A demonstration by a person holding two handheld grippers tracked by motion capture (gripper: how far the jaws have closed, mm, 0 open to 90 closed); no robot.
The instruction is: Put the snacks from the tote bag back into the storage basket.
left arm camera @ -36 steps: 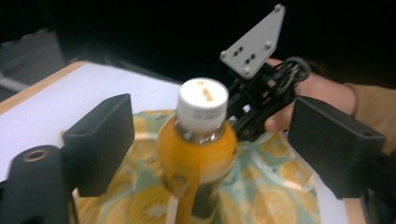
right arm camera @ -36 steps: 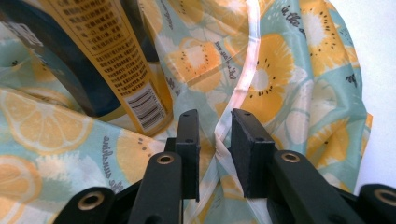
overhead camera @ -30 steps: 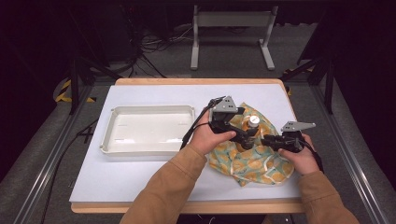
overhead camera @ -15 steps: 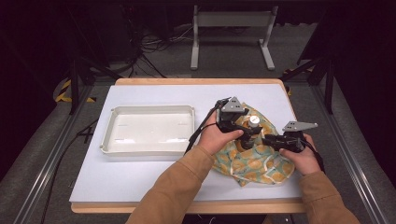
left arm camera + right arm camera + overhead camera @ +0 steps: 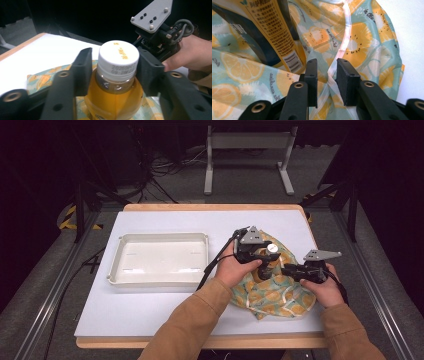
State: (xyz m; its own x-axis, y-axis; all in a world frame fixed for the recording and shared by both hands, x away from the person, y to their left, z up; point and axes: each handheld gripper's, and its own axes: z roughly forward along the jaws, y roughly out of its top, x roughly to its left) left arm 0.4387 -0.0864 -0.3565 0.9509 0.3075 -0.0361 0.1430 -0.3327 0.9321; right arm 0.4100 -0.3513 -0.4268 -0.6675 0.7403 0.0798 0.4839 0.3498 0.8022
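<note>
1. While the white tray [image 5: 157,258] is lying bare at the worktop's left, the left gripper [image 5: 113,67] is clamping its jaws on the bottle [image 5: 117,75] neck, inside the fruit-print bag [image 5: 362,42].
2. Beside it, the right gripper [image 5: 327,82] is holding its jaws apart around the bag's white cord [image 5: 342,42]; moving the bottle probably remains.

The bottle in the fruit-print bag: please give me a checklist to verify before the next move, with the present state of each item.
1. Left tongs closed on the bottle neck, under the white cap: ok.
2. Cap sits on the bottle: ok; tightness: cannot tell.
3. Right tongs around the bag's white drawstring: ok; firmly pinched: cannot tell.
4. Bottle body is free of the fruit-print bag: not ok, fabric surrounds it.
5. White tray bare for placing: ok.
</note>
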